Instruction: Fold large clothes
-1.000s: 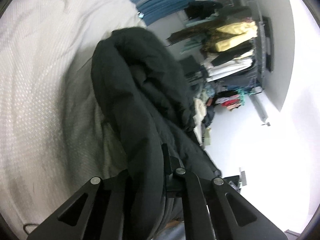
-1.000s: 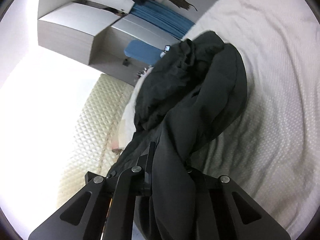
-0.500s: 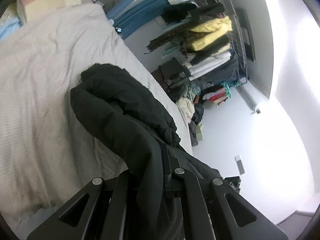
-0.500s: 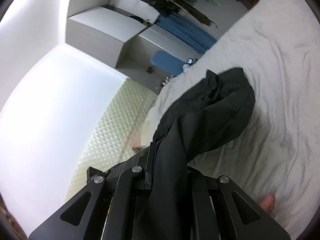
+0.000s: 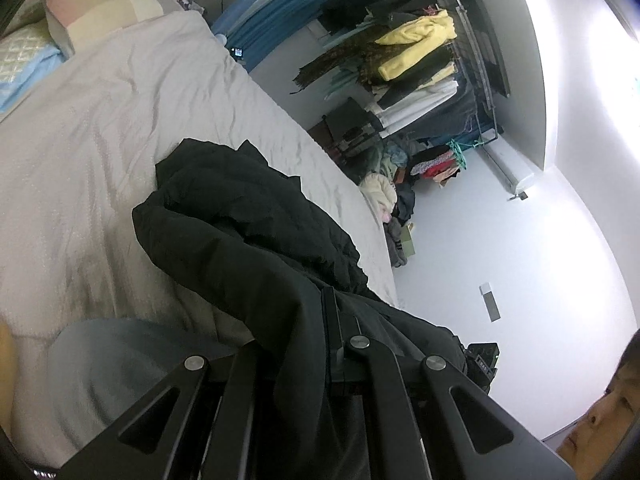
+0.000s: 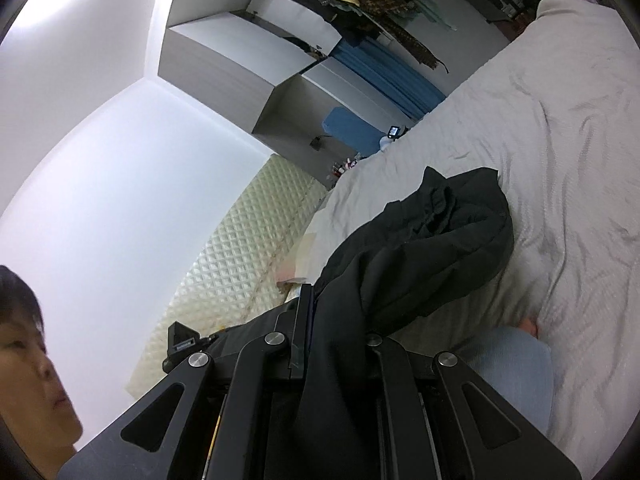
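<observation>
Left gripper [image 5: 308, 320] clamped on a fold of the black jacket [image 5: 248, 220]; right gripper [image 6: 336, 320] likewise pinching the same jacket [image 6: 432, 240] between its fingers. Garment runs forward from both tongs, far end bunched on the grey bedspread [image 5: 100, 120]. Ahead and left of the left tongs, bare bedspread up to the pillow [image 5: 104, 12]. Bed edge lies right of the left tongs (floor and clothes rack [image 5: 420, 60] beyond). Quilted headboard [image 6: 248, 240] left of the right tongs.
</observation>
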A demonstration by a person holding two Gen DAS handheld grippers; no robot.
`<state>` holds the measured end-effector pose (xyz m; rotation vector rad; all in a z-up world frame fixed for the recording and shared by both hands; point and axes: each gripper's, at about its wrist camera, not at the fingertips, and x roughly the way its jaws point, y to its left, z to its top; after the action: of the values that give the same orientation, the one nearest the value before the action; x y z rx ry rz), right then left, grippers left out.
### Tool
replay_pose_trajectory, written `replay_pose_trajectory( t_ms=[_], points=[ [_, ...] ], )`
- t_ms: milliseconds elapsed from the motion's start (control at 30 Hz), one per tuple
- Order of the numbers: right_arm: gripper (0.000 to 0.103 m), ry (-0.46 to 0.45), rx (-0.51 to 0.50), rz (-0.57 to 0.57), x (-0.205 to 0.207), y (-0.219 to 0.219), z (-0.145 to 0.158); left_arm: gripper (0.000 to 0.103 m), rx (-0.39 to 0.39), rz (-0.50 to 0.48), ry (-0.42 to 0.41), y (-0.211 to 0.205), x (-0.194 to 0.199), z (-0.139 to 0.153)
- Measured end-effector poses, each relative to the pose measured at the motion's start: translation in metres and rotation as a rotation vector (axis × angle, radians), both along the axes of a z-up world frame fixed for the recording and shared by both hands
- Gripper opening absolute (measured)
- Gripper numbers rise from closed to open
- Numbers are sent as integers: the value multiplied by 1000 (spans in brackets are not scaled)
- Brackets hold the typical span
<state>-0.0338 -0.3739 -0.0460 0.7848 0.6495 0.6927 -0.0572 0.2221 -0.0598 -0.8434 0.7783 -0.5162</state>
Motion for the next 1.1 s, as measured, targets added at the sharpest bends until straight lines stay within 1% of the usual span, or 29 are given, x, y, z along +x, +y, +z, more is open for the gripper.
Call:
replay_pose_trajectory(
  t_ms=[67,200,267,300,333,600,633,667,767,833,900,1000,1100],
  points=[
    [7,5,3,-2,1,-2,2,4,6,4,7,-1,2,3],
    [7,36,9,-21,29,-4,2,4,10,27,34,0,24,3],
    [7,61,23,-25,41,-5,2,4,12,33,58,2,40,4],
    [8,73,14,-31,50,-2,5,4,11,37,72,3,48,5],
    [8,74,4,-35,56,-1,8,4,14,36,81,3,55,7],
    [10,109,38,-54,122,1,27,7,29,59,136,9,118,27],
    [10,113,38,-55,127,0,27,7,15,65,145,11,126,28],
    [10,126,41,-63,139,-1,28,7,15,71,151,12,136,30],
    [10,167,55,-85,170,-3,25,8,10,90,173,13,163,30],
    [10,188,44,-98,191,-2,24,8,13,94,197,12,186,28],
    [10,236,48,-119,217,-3,16,8,40,99,222,10,209,25],
    [10,303,25,-153,251,-1,3,8,25,140,296,11,240,11],
    [9,361,4,-181,283,3,-11,10,53,196,355,12,268,-3]
  ],
)
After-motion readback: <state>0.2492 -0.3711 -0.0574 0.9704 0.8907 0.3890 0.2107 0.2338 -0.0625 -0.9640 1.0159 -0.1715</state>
